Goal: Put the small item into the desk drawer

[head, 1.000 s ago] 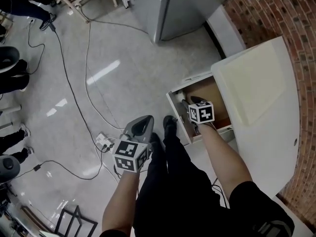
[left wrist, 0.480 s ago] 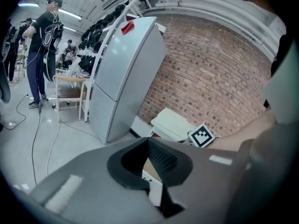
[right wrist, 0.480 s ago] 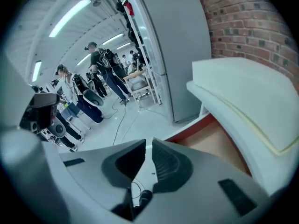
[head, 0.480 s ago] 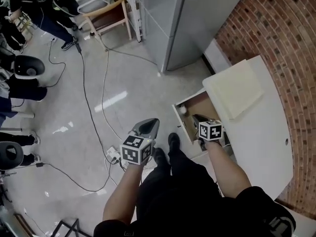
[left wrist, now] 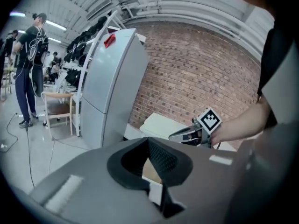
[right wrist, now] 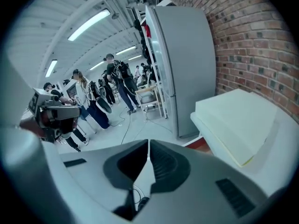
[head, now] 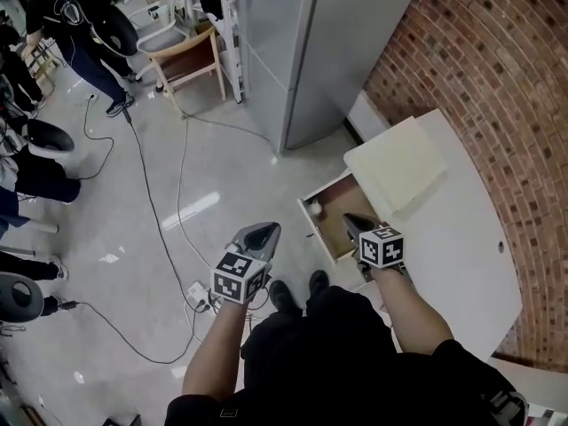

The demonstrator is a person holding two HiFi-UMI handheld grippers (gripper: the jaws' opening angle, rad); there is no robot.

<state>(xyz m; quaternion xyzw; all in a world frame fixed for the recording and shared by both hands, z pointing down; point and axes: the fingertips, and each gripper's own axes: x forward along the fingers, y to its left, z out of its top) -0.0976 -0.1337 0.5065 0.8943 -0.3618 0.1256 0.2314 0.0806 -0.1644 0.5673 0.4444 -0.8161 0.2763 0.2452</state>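
The desk drawer point(head: 330, 229) stands pulled open from the white desk point(head: 461, 264). A small white round item point(head: 314, 209) lies in the drawer's near left corner. My right gripper point(head: 351, 224) hovers above the drawer's right side; its jaws have just been closing and meet with nothing between them point(right wrist: 148, 143). My left gripper point(head: 258, 235) hangs over the floor left of the drawer, shut and empty point(left wrist: 148, 141). In the left gripper view, the right gripper point(left wrist: 184, 135) shows in front of the brick wall.
A cream pad point(head: 396, 165) lies on the desk's far end. A tall grey cabinet point(head: 302, 51) stands behind the drawer, with a brick wall point(head: 497, 78) to the right. Cables point(head: 169, 202), a power strip point(head: 199, 296), a wooden chair point(head: 191, 60) and people point(head: 53, 25) occupy the floor at left.
Both grippers have risen. The right one has come up out of the open drawer and now hangs above it. The small white item has stayed in the drawer.
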